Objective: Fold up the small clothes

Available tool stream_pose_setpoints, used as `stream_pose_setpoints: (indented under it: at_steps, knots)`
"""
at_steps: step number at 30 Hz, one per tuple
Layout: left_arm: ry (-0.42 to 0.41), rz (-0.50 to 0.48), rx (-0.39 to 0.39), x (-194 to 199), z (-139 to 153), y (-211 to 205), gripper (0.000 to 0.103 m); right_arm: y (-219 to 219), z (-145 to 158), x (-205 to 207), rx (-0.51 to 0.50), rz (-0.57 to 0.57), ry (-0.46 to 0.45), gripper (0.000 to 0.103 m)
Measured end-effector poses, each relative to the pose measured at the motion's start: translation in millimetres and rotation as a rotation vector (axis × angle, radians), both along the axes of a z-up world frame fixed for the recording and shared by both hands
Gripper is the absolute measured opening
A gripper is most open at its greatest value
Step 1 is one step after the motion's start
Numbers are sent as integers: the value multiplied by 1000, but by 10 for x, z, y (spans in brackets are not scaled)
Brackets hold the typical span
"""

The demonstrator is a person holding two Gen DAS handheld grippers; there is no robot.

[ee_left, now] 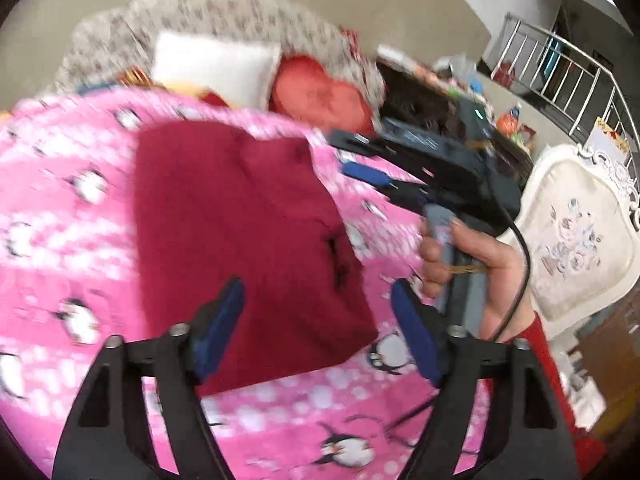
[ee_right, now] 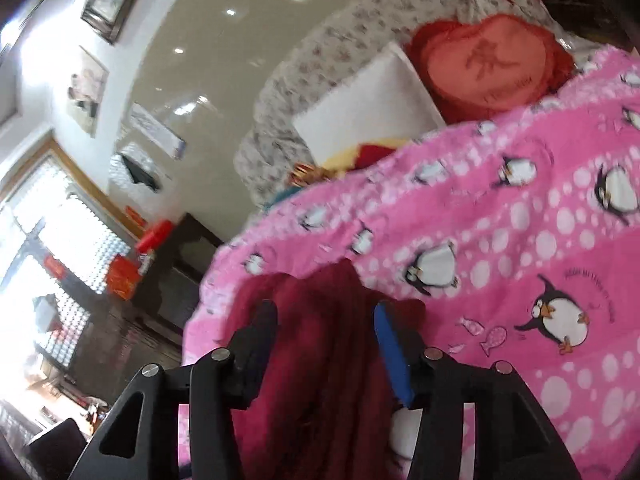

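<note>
A dark red small garment (ee_left: pixel 244 240) lies folded into a rough rectangle on a pink penguin-print blanket (ee_left: pixel 68 240). My left gripper (ee_left: pixel 318 296) is open and hovers just above the garment's near edge, holding nothing. The right gripper (ee_left: pixel 368 168), held by a hand, hovers open over the garment's far right corner. In the right wrist view the right gripper (ee_right: pixel 326 312) is open, with the red garment (ee_right: pixel 316 360) lying between and under its fingers. The blanket (ee_right: pixel 520 240) fills the right side there.
A white pillow (ee_left: pixel 216 66) and a red heart cushion (ee_left: pixel 320 98) lie on a floral sofa (ee_left: pixel 224 12) behind the blanket. A white ornate chair (ee_left: pixel 576 232) stands at the right. A dark cabinet (ee_right: pixel 176 264) stands left of the blanket.
</note>
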State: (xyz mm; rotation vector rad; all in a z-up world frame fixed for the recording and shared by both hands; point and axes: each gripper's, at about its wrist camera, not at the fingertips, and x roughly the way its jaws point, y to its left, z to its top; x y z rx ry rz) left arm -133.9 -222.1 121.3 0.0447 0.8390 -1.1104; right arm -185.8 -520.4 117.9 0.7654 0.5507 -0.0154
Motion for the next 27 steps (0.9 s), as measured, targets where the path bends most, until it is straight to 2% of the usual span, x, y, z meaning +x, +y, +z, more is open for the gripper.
stream_pose_setpoints:
  at_steps: [2, 4, 7, 9, 10, 11, 13, 14, 16, 19, 22, 25, 26, 27]
  knots:
    - [-53, 38, 3, 47, 40, 138, 81, 93, 26, 53, -35, 15, 26, 57]
    - [-80, 93, 48, 134, -49, 181, 81, 205, -8, 159, -63, 51, 54, 57]
    - [-15, 90, 94, 176, -273, 112, 81, 370, -104, 373, -112, 106, 89, 57]
    - [18, 39, 114, 133, -443, 17, 81, 512, -138, 483, -296, 105, 173, 54]
    - [11, 29, 132, 109, -511, -35, 81, 587, -185, 522, -448, 78, 250, 53]
    - [-16, 28, 154, 64, -576, -75, 81, 604, -243, 523, -499, 72, 280, 53]
    - [-84, 20, 181, -15, -662, -139, 81, 485, -324, 446, -411, 72, 261, 53]
    - [-103, 19, 192, -32, -683, -159, 81, 380, -321, 353, -307, 60, 241, 53]
    - [-116, 12, 201, -67, -677, -146, 81, 361, -211, 199, -273, 53, 209, 53]
    - [-108, -7, 204, -78, -612, -63, 81, 578, 93, -74, -357, 86, 119, 52]
    - [-112, 16, 187, -85, -537, 135, 81, 985, 280, -260, -441, 233, 59, 45]
    - [-122, 44, 218, -75, -579, 227, 81, 1230, 224, -381, -490, 313, 72, 34]
    - [-116, 51, 226, -74, -605, 253, 81, 1282, 146, -427, -522, 313, 103, 30]
    - [-100, 60, 236, -59, -647, 281, 81, 1273, -5, -446, -559, 297, 172, 28]
